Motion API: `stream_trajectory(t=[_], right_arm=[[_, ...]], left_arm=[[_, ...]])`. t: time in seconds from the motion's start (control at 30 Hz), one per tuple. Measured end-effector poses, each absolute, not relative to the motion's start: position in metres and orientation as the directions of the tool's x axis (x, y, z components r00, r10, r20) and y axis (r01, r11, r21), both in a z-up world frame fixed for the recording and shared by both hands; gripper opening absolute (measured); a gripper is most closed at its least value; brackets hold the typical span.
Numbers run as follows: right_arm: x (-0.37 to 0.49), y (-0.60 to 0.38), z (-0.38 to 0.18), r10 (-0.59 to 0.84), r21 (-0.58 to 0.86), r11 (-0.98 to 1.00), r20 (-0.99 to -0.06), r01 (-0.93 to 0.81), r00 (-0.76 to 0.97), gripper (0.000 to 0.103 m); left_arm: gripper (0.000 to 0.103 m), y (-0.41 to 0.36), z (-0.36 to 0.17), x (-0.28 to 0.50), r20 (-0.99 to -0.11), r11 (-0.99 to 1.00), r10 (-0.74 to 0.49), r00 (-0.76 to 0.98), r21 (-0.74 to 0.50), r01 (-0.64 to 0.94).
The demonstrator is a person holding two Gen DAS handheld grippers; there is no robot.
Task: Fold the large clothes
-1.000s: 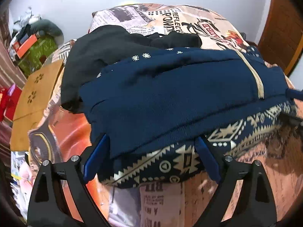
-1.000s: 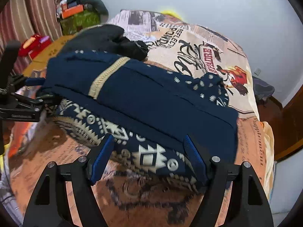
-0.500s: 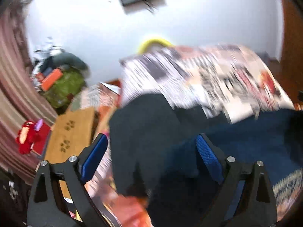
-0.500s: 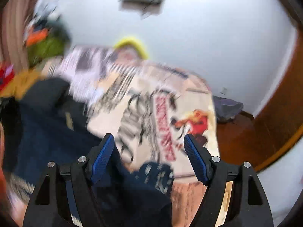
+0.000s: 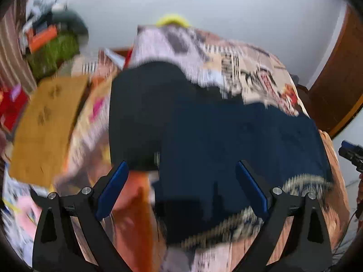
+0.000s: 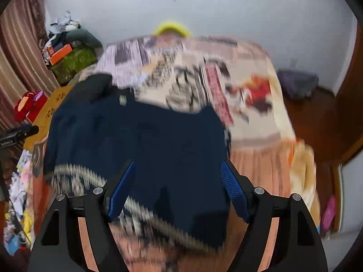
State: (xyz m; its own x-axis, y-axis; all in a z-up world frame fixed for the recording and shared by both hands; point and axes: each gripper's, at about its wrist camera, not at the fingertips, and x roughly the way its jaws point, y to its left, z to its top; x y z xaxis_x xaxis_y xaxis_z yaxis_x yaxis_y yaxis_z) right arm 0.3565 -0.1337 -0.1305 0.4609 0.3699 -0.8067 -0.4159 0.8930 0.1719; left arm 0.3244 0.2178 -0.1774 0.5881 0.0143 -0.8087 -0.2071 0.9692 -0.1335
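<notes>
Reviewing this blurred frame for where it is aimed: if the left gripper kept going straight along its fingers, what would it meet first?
Probably the navy blue garment lying on the bed: it fills the space ahead of the open left gripper. Blur leaves depth unclear.

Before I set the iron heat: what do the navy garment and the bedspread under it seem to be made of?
The navy garment looks like a thick matte knit, probably wool or acrylic: a woven-in cream pattern band runs along its near edge. The blur hides the stitch detail. The bedspread looks like thin, smooth printed cloth, cotton or polyester, with flat newspaper-style graphics and no pile.
</notes>
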Motion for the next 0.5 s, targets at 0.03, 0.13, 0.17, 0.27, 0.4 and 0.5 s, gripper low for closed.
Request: stream_trajectory(t=[0.03, 0.13, 0.17, 0.27, 0.4, 0.5], right_arm=[[0.351, -0.142, -0.136, 0.375, 0.194, 0.895, -0.814, -0.402, 0.442, 0.074], [0.335, -0.168, -0.153, 0.402, 0.271, 0.897, -0.828, -0.349, 0.391, 0.074], [0.331, -0.175, -0.158, 0.415, 0.299, 0.895, -0.829, -0.330, 0.374, 0.074], [0.323, -0.195, -0.177, 0.449, 0.380, 0.889, -0.836, -0.258, 0.315, 0.074], [0.319, -0.209, -0.195, 0.505, 0.471, 0.863, -0.816, -0.181, 0.282, 0.074], [0.318, -0.202, -0.195, 0.540, 0.502, 0.841, -0.798, -0.200, 0.267, 0.073]], left_arm=[[0.095, 0.221, -0.186, 0.315, -0.817, 0.962, -0.003, 0.576, -0.160, -0.221], [0.095, 0.234, -0.215, 0.288, -0.843, 0.924, -0.074, 0.533, -0.259, -0.282], [0.095, 0.238, -0.225, 0.279, -0.848, 0.908, -0.097, 0.521, -0.290, -0.303], [0.095, 0.247, -0.253, 0.261, -0.840, 0.842, -0.186, 0.509, -0.403, -0.357], [0.092, 0.248, -0.281, 0.252, -0.785, 0.737, -0.340, 0.517, -0.564, -0.372], [0.092, 0.235, -0.287, 0.257, -0.747, 0.725, -0.397, 0.533, -0.611, -0.318]])
